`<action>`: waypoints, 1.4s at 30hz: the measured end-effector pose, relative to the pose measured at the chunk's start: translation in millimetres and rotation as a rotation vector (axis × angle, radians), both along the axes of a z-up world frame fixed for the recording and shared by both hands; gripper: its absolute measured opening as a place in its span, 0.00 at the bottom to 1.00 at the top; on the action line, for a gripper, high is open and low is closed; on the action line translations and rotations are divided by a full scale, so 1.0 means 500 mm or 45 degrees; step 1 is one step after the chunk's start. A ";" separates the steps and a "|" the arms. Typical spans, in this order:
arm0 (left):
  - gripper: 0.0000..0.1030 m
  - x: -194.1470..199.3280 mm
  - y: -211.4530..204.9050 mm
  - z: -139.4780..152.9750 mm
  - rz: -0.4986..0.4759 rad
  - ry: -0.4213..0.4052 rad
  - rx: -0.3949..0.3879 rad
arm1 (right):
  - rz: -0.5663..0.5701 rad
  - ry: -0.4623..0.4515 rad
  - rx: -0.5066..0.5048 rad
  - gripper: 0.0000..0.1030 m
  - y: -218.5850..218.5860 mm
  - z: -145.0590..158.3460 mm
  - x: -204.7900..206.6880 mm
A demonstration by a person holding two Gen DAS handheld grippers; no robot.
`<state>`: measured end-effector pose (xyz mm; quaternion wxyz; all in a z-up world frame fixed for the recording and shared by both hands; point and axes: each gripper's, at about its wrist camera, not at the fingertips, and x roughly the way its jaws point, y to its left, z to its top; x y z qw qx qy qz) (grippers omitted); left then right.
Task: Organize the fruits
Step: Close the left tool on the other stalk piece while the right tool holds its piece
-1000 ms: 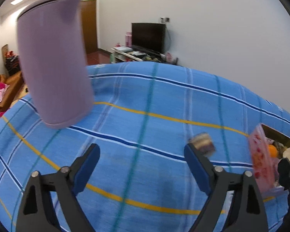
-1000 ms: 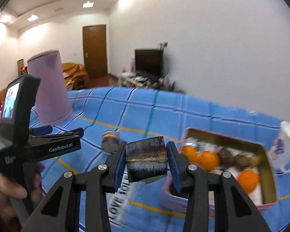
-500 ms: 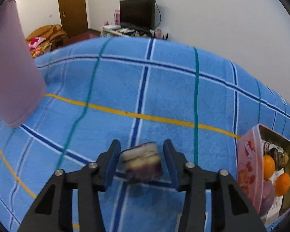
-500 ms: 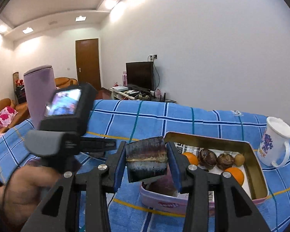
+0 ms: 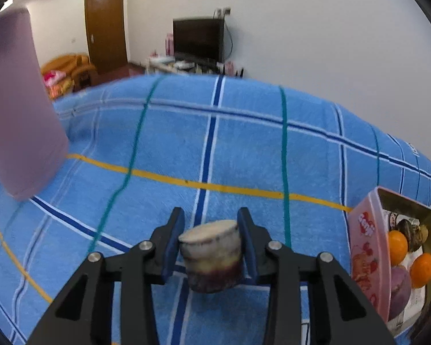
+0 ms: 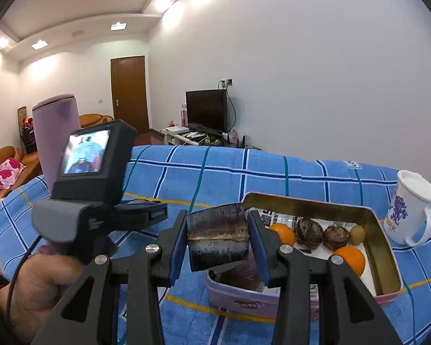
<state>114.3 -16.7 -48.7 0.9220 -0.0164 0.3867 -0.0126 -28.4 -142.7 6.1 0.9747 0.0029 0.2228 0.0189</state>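
A: Where are the two cut pieces?

B: The left gripper (image 5: 210,240) is clenched on a short round chunk (image 5: 211,254) with a pale cut top and purple skin. It sits between the blue pads, just above the blue checked cloth (image 5: 244,149) or barely touching it; I cannot tell which. The right gripper (image 6: 217,240) grips a darker, streaked chunk (image 6: 217,237), held over the near left corner of the pink tin (image 6: 386,261).

A: And what's in the tin?

B: Two oranges (image 6: 348,258), two brown wrinkled fruits (image 6: 309,231), a small round one at the far right, and something purple at the near end. A white mug (image 6: 411,215) stands just right of the tin, and a tall lilac cylinder (image 5: 17,106) stands well off to the far left.

A: How will those chunks handle?

B: I'd judge them stiff and fairly dense, like sugarcane sections. The skin looks smooth, so it could slip, and a round piece could roll once it is let go. Holding across the curved sides at mid-height, as both grippers do, seems right. The cut faces look damp, so I'd keep the pads off them.
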 end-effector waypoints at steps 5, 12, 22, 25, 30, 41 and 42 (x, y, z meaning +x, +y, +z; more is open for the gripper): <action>0.36 -0.048 0.002 0.022 -0.003 -0.103 0.035 | -0.018 -0.017 -0.005 0.42 -0.003 -0.003 -0.002; 0.12 -0.093 0.006 0.048 0.014 -0.234 0.083 | -0.022 -0.019 -0.014 0.42 -0.001 -0.010 -0.003; 0.26 -0.048 0.211 0.034 0.249 -0.033 -0.312 | -0.047 -0.021 0.018 0.42 -0.014 -0.006 -0.005; 0.27 -0.047 0.184 0.035 0.208 -0.018 -0.260 | -0.032 -0.015 0.026 0.42 -0.012 -0.007 -0.004; 0.61 -0.068 0.061 0.037 -0.022 -0.020 -0.110 | -0.024 -0.020 0.040 0.42 -0.016 -0.006 -0.004; 0.42 -0.061 0.022 -0.024 -0.077 0.131 0.077 | -0.021 0.001 0.049 0.42 -0.019 -0.011 0.003; 0.42 -0.062 0.016 -0.023 -0.080 0.128 0.103 | -0.020 0.002 0.045 0.42 -0.019 -0.012 0.003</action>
